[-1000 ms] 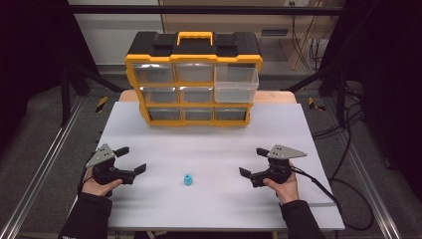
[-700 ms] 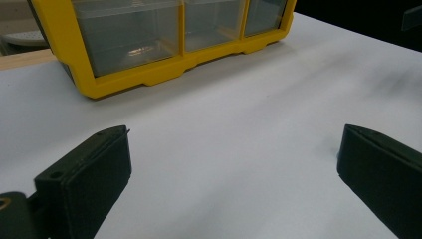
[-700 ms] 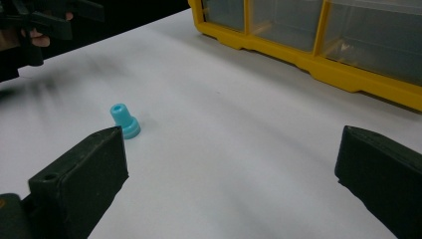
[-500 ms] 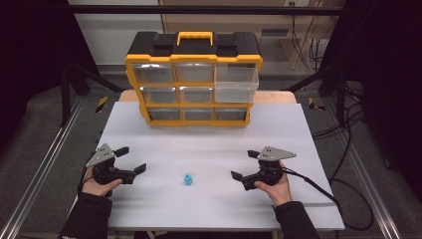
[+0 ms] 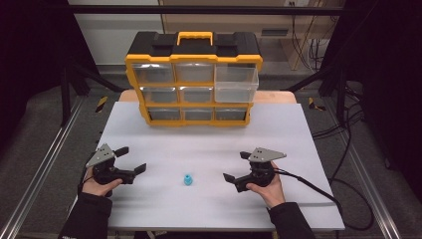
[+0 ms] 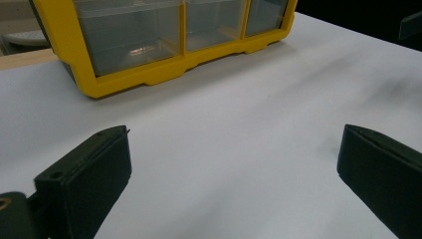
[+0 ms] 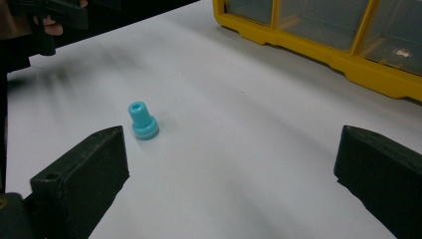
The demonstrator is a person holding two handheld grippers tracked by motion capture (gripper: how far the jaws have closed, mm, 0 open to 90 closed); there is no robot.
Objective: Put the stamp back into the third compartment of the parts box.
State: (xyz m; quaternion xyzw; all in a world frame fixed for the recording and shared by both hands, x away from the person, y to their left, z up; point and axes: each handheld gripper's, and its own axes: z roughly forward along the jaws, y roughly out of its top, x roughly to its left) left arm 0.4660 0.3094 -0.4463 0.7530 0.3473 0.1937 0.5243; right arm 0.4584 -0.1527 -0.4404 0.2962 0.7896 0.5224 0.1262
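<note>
A small blue plastic bushing [image 5: 187, 179] [image 7: 143, 121] stands upright on the white table [image 5: 209, 139], near its front middle. My right gripper [image 5: 237, 166] [image 7: 229, 174] is open a short way to the bushing's right, jaws pointing toward it with nothing between them. My left gripper [image 5: 130, 159] [image 6: 234, 174] is open at the front left, jaws empty, apart from the bushing. A yellow and black drawer organizer [image 5: 193, 79] [image 6: 164, 45] [image 7: 323, 35] stands at the table's far side; its top right clear drawer [image 5: 236, 83] is pulled out.
Bare white tabletop lies between both grippers and the organizer. A black cable [image 5: 308, 184] trails from the right gripper across the table's right front. Metal frame rails [image 5: 40, 164] run along both sides of the table.
My right gripper has moved left toward the blue bushing and slightly nearer the front edge. The left gripper and the bushing have stayed in place.
</note>
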